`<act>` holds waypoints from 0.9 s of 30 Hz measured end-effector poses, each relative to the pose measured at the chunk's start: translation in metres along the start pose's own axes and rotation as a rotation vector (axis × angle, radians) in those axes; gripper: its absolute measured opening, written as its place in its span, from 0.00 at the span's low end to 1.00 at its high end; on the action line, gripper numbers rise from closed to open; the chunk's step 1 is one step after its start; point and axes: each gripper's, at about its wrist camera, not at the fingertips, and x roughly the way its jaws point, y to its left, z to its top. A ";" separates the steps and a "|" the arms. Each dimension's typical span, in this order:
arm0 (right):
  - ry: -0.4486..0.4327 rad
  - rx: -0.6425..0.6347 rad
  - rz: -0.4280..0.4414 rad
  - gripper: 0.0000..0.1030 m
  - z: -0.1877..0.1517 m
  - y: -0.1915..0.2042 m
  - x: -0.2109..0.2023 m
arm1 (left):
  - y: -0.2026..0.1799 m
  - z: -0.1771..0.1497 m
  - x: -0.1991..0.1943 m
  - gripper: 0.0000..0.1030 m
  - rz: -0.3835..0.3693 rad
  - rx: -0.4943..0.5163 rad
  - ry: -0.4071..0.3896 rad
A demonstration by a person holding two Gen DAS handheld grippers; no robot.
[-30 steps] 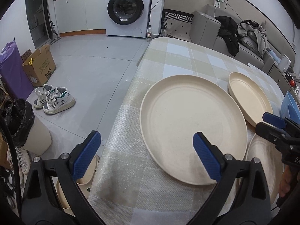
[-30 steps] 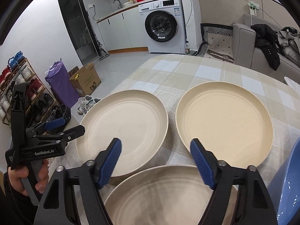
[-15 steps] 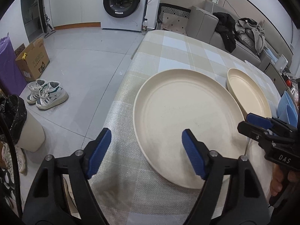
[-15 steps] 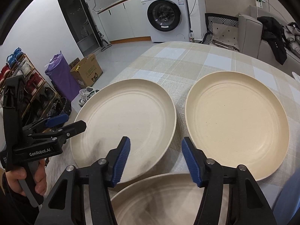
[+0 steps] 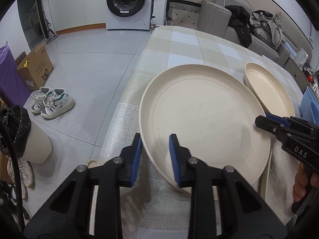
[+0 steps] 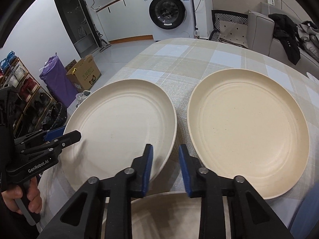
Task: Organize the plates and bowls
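**Both jaws narrow on one cream plate, opposite rims**

Left gripper (image 5: pixel 154 137): jaws closing, now narrow. Near-left rim of the cream plate (image 5: pixel 209 119) sits between them, one pad outside the rim and one inside the well. Right gripper (image 6: pixel 165 147): jaws drawn in tight across the same plate's right rim, with a strip of cloth showing in the gap. A hand (image 6: pixel 26 199) holds the left tool's handle.

Edges: the held plate lies near the left edge of the surface (image 6: pixel 189 59), and its left rim is close to the cloth's drop-off. Below that edge are the grey floor (image 5: pixel 89 69), white sneakers (image 5: pixel 52 103) and a bin with a black bag (image 5: pixel 33 139).

A second cream plate (image 6: pixel 249 131) sits just beside the first, to its right, with a thin gap of cloth between the rims. A third plate (image 6: pixel 169 215) lies closest, under the right tool. A blue bowl (image 5: pixel 308 107) is at the far right edge, partly cut off. The checked cloth beyond the plates is bare to the far end.

Plate look: round, matte cream, raised rim, concentric rings in the well, faint dark specks.
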 end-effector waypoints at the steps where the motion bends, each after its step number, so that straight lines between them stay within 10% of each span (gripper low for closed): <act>1: 0.000 -0.005 -0.001 0.18 0.000 0.001 0.000 | 0.001 -0.001 0.000 0.18 0.005 -0.001 -0.002; 27: -0.137 -0.085 -0.047 0.17 -0.010 0.026 -0.057 | 0.002 -0.014 -0.072 0.16 0.027 0.032 -0.114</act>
